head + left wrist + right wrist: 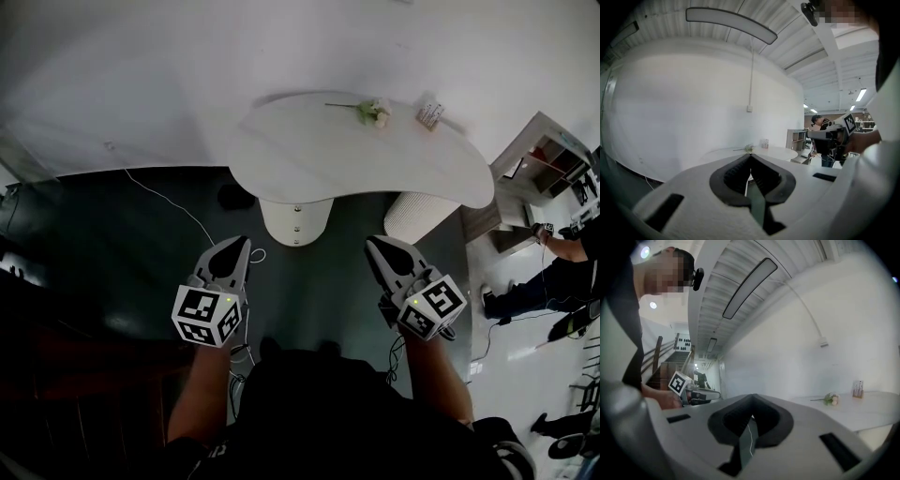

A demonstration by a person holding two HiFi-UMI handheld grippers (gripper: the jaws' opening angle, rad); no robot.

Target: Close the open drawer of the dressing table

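Note:
The white dressing table [309,150] stands against the wall ahead, with its curved top facing me. Under the top, a rounded white drawer unit [295,220] with two small knobs juts out toward me past the top's near edge. My left gripper [241,244] hangs in the air short of the unit and to its left, shut and empty. My right gripper [373,244] is level with it on the right, also shut and empty. In the left gripper view the jaws meet, pointing at the table top [757,152]. The right gripper view shows closed jaws too.
On the table lie a flower [373,112] and a small holder [430,114]. A white ribbed stool [418,216] stands right of the drawer unit. A white cable [169,199] runs over the dark floor. At the far right are a shelf [548,159] and a person [562,258].

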